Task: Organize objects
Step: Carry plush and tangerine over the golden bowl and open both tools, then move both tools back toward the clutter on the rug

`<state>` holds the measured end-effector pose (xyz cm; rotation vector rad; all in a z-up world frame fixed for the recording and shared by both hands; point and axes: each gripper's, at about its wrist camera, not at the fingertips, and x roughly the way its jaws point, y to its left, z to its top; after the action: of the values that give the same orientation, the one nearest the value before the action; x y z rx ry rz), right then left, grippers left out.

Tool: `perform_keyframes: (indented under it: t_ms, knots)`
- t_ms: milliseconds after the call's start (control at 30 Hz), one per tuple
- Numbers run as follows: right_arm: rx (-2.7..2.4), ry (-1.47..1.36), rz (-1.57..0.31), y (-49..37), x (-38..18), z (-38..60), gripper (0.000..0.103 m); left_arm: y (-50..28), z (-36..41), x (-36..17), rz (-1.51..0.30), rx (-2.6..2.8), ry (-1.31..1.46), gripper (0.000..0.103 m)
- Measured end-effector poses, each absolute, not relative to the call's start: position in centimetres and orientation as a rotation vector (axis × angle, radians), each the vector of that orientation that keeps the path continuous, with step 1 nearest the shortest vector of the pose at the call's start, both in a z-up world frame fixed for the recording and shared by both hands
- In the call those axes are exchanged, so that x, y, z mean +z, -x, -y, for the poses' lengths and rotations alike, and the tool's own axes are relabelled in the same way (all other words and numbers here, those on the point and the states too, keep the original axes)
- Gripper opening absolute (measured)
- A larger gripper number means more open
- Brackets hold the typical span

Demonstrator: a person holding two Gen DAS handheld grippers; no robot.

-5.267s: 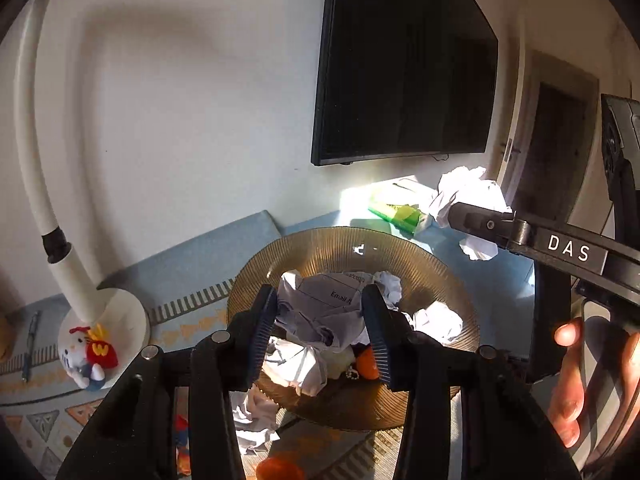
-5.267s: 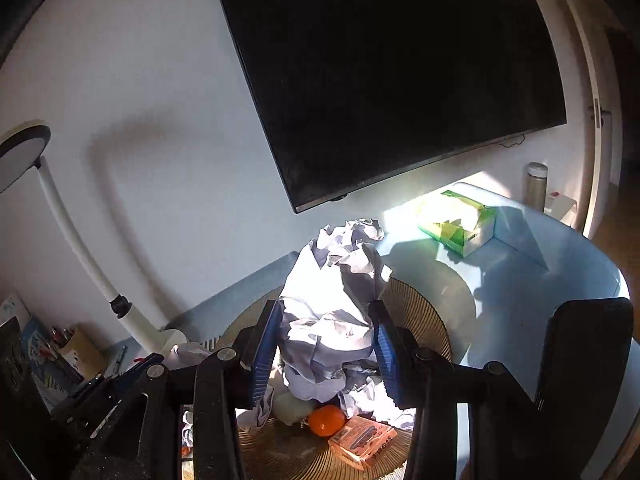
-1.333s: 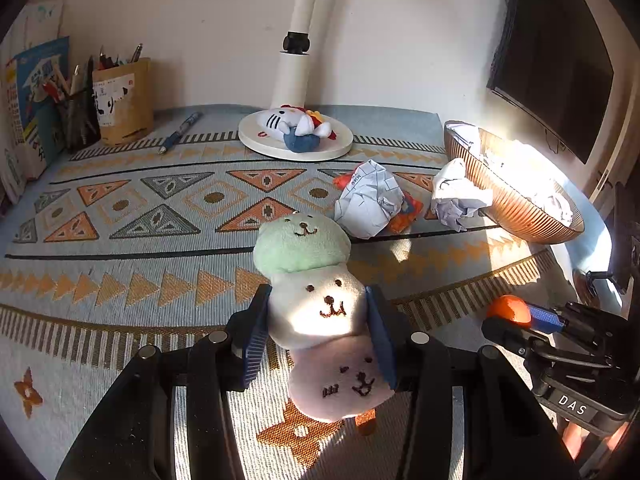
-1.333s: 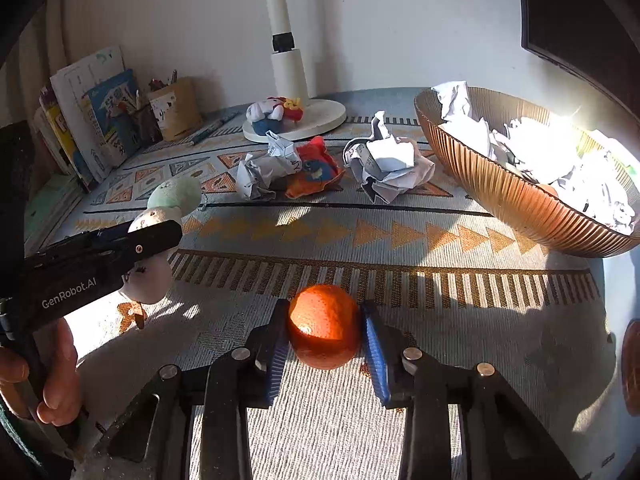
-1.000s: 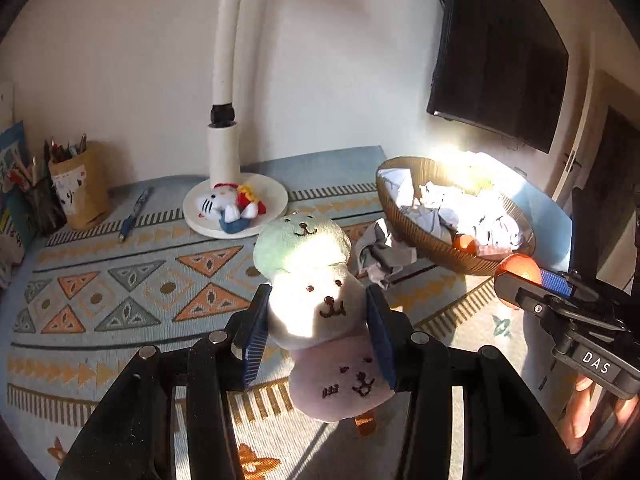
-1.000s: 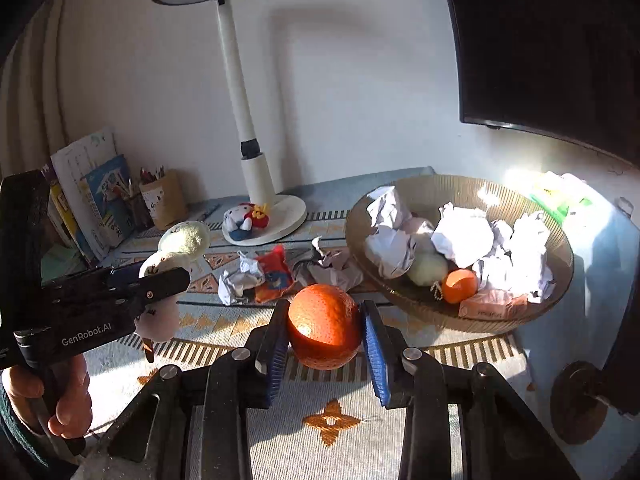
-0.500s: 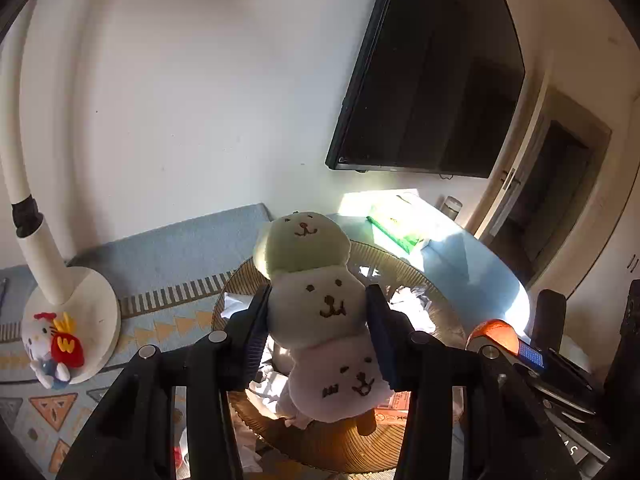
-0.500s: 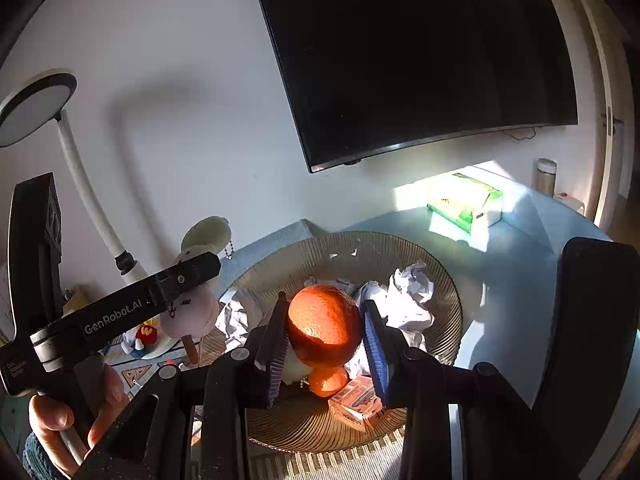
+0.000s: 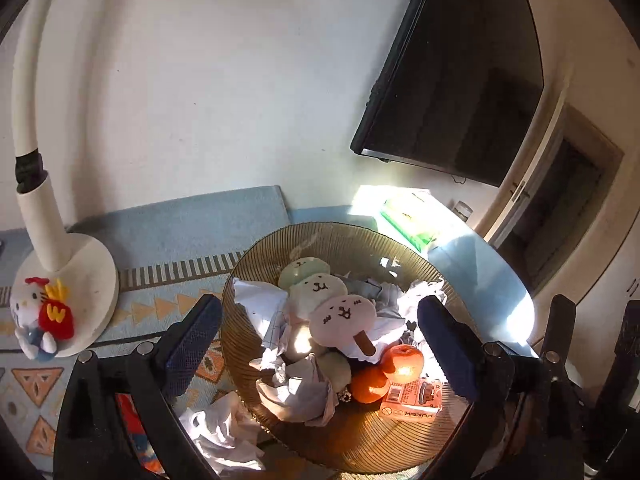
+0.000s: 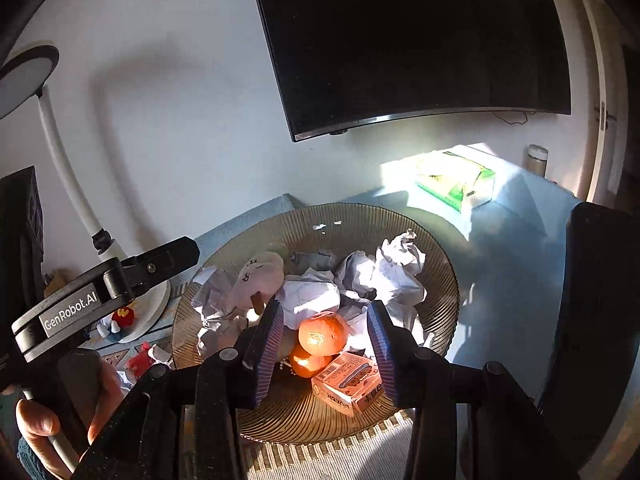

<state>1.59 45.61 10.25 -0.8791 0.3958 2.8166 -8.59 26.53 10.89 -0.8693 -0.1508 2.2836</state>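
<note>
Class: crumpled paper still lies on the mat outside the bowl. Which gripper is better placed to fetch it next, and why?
Probably left. The left gripper hangs wide open, with the loose paper just below it beside the bowl. The right gripper is open over the orange, farther from it.

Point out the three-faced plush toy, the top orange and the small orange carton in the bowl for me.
three-faced plush toy (image 9: 342, 314), left wrist view, on the pink face.
top orange (image 10: 323, 333), right wrist view, middle of its sunlit peel.
small orange carton (image 10: 347, 385), right wrist view, on its printed top face.
</note>
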Motion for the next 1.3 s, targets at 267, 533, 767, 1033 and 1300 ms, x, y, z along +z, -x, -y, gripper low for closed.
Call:
perform_keyframes:
  t_ms: [267,533,767,1033,1300]
  knots:
    - [3.064,0.855,-0.389,-5.5,11.7,-38.4,0.068,1.1,-15.8,15.3,0.125,2.451,0.705,0.102]
    - [3.101,1.055,-0.213,-5.8,3.2,-30.1,0.083,-2.0,-7.6,6.1,-0.063,2.665,0.987,0.102]
    - [3.068,1.055,-0.181,-4.1,1.6,-30.5,0.083,-2.1,-5.6,3.2,0.022,2.663,0.989,0.102]
    - [2.958,1.159,-0.215,-3.1,0.6,-31.1,0.083,-2.0,-6.1,2.4,-0.022,2.693,1.062,0.102]
    - [2.973,1.133,-0.212,-3.5,0.8,-31.1,0.087,-1.9,-5.8,2.2,0.004,2.695,1.089,0.102]
